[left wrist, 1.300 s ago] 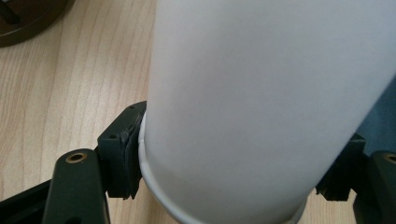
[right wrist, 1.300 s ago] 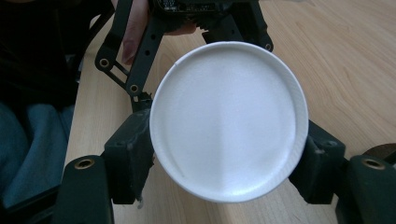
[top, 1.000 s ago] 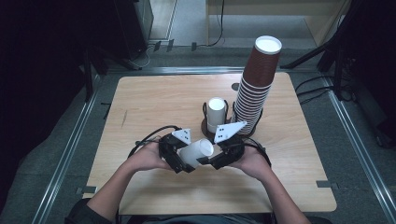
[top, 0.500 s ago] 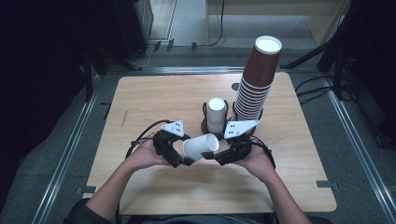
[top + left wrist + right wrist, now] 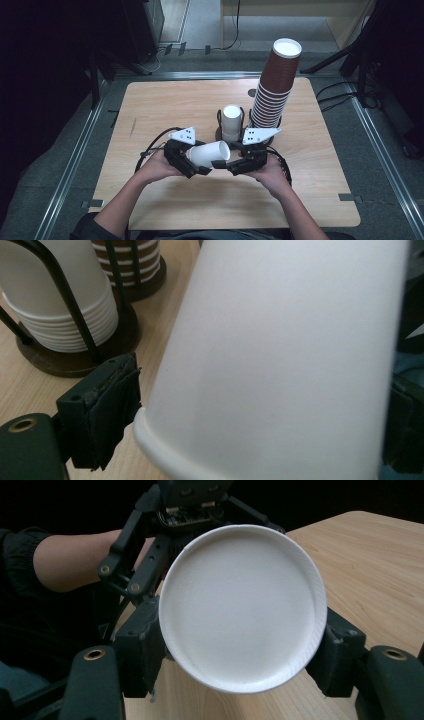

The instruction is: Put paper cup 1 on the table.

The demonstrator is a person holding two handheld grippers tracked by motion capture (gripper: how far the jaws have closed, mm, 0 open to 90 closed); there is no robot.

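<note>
White paper cup (image 5: 209, 153) lay sideways above the wooden counter (image 5: 150, 105), held between both claws, right claw (image 5: 235, 645) clamped on its rim end, left claw (image 5: 192, 167) at its base, jaws just closing, grip unclear, cup stacks (image 5: 272, 95) beyond.

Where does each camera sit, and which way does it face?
High view: above the person's side, facing forward-down at the table; both forearms show.
Left gripper view: on the left tool, jaws just closing; faces the white cup and cup stacks.
Right gripper view: on the right tool; faces the cup's end, left forearm behind.
All share the white cup.
</note>
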